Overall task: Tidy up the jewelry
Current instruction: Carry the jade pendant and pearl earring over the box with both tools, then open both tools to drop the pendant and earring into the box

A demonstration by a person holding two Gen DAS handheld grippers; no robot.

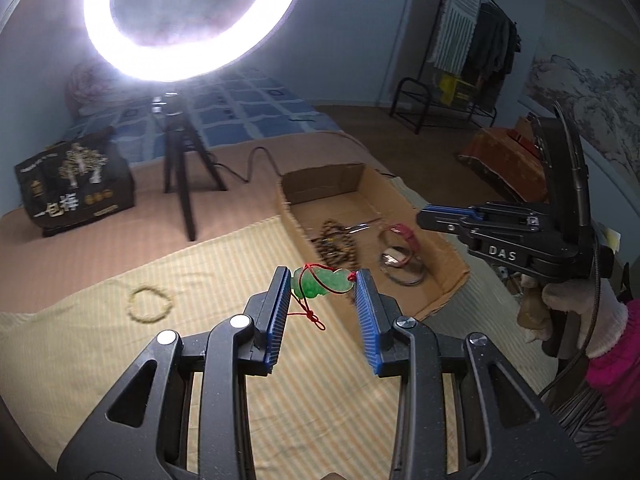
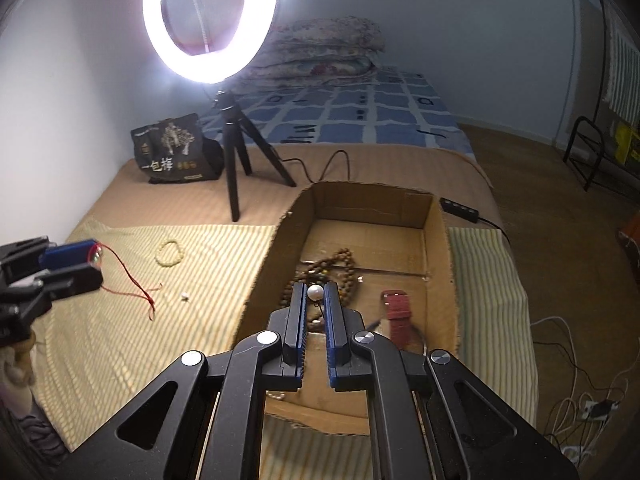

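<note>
Left gripper (image 1: 323, 280) pinches the jade pendant (image 1: 320, 282); right gripper (image 2: 316, 294), nearly closed, pinches a pearl (image 2: 315, 292). We'd carry both over the cardboard box (image 2: 438, 240), at 1 o'clock from the left gripper, then lower before opening.

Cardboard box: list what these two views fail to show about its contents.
- Right wrist view: the right tongs cover the box's near middle; beads partly hidden.
- Left wrist view: bangles blurred, and the near wall hides the floor beside it.
- Pearl: what hangs below it is too dark to tell.
</note>
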